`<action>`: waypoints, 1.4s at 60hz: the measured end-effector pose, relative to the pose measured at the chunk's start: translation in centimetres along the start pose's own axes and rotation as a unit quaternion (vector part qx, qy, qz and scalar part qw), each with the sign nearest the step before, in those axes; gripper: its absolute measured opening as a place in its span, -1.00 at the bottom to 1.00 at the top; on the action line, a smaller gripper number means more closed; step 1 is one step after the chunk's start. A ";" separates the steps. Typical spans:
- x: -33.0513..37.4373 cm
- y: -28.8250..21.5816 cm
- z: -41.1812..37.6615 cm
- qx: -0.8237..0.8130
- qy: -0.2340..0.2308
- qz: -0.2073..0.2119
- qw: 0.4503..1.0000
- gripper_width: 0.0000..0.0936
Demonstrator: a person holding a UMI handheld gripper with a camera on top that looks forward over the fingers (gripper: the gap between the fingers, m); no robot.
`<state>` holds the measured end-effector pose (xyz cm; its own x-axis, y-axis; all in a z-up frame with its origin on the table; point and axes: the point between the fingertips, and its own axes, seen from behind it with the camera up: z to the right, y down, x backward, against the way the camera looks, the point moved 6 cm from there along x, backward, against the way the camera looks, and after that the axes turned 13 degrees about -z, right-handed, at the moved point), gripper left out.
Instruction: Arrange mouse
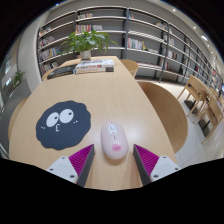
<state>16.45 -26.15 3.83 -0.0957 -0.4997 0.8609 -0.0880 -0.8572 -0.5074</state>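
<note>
A white computer mouse (113, 139) with a pink wheel mark lies on the light wooden table (100, 95), between and just ahead of my fingertips. My gripper (113, 163) is open; the magenta pads (150, 160) stand to either side of the mouse's near end with a gap on each side. A dark round mouse mat (60, 127) with a cartoon face lies on the table to the left of the mouse.
A potted plant (87, 42) and a stack of books (92, 67) stand at the table's far end. A wooden chair (168, 105) stands to the right of the table. Bookshelves (130, 35) line the back wall.
</note>
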 end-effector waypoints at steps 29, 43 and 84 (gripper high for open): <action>0.9 -4.2 0.3 -0.004 -0.005 -0.033 0.999 -0.34; 10.2 -16.7 -2.5 0.007 -0.007 0.100 0.995 -0.34; -2.5 -8.1 -17.0 0.038 -0.032 -0.040 0.998 -0.35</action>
<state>0.56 -15.91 5.16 -0.0278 -0.4343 0.9003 -0.0169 -0.9003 -0.4349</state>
